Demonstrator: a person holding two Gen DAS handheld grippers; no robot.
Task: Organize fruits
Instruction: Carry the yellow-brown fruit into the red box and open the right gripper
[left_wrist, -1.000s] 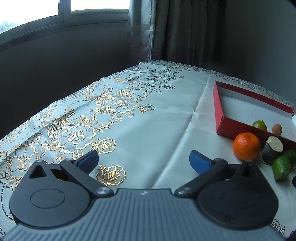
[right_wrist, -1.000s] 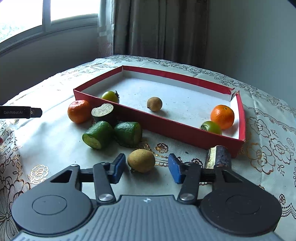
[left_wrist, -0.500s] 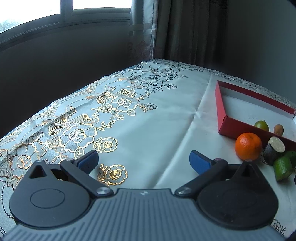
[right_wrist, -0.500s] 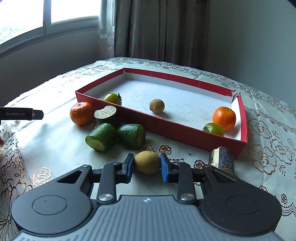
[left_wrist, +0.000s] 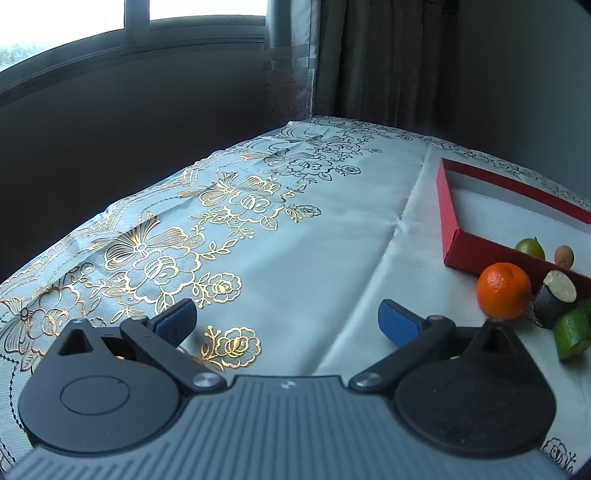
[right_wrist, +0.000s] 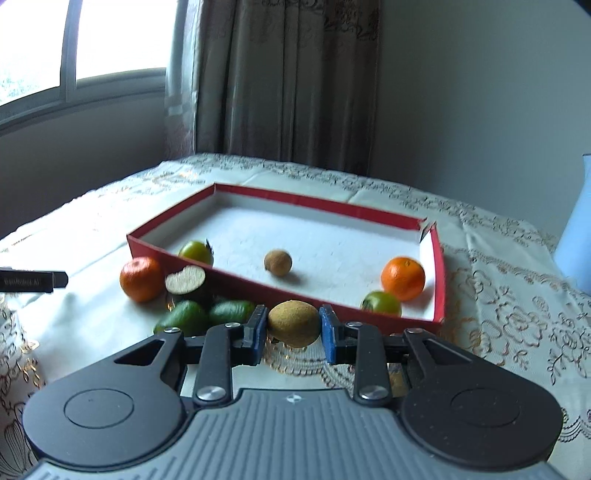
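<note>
Brown fuzzy kiwi (right_wrist: 293, 323) (pinched, lifted) before red tray (right_wrist: 280, 295) holding 4 fruits.

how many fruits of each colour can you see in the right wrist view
orange: 2, one in the red box, one outside
brown: 2, one in the box, one in the right hand-held gripper
green round: 2
green cut pieces: 2
dark cut piece: 1
total: 9
</note>
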